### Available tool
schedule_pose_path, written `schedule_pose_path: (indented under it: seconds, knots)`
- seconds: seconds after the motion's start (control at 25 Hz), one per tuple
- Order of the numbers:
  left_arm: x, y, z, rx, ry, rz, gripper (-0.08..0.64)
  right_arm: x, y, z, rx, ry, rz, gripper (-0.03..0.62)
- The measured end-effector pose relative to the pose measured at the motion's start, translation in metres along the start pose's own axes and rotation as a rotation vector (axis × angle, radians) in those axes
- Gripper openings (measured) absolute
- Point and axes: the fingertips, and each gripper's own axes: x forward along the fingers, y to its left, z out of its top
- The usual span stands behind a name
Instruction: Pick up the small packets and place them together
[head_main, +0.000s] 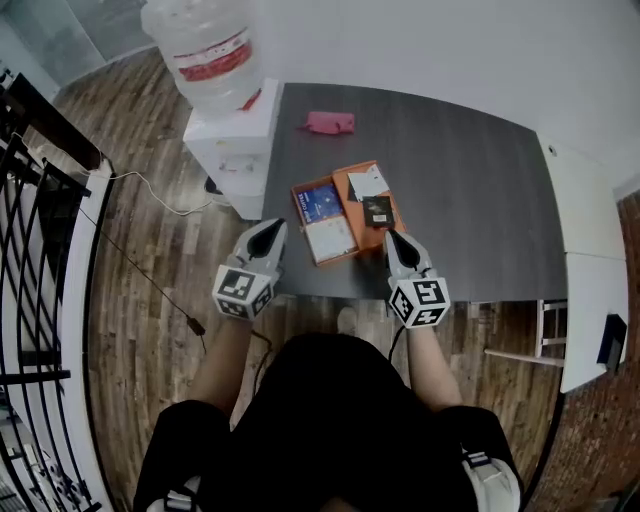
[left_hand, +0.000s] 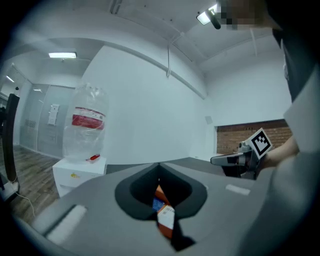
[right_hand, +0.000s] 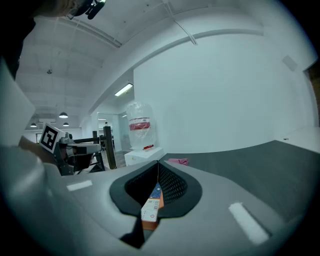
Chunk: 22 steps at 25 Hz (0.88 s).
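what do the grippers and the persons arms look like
Left gripper and right gripper: pale grey, tapering to a point, black inside. Each carries a white cube with black square markers. Black top, forearms unsleeved.

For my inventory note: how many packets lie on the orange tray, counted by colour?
Blue packet: 1
White packets: 2
Black packet: 1
Total: 4

Dark table (head_main: 480, 180), wood floor (head_main: 130, 300), white wall (left_hand: 150, 100), water dispenser (head_main: 235, 135).
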Motion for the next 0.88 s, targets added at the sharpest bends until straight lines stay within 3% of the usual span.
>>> schedule_pose_path:
  seconds: [0.28,0.68,0.88]
  knots:
    - [-0.049,0.014,0.001,0.018,-0.033,0.021,-0.002,-0.021,0.041,0.003,-0.031,-0.044,-0.05,0.003]
    - [-0.112,-0.001,0.019,-0.054,-0.154,-0.021,-0.002,-0.077,0.072,-0.006,-0.026,-0.088,-0.133,0.002]
    - [-0.135,-0.001,0.02,-0.035,-0.166,0.033,-0.002,-0.094,0.076,0.001,-0.024,-0.108,-0.122,0.002]
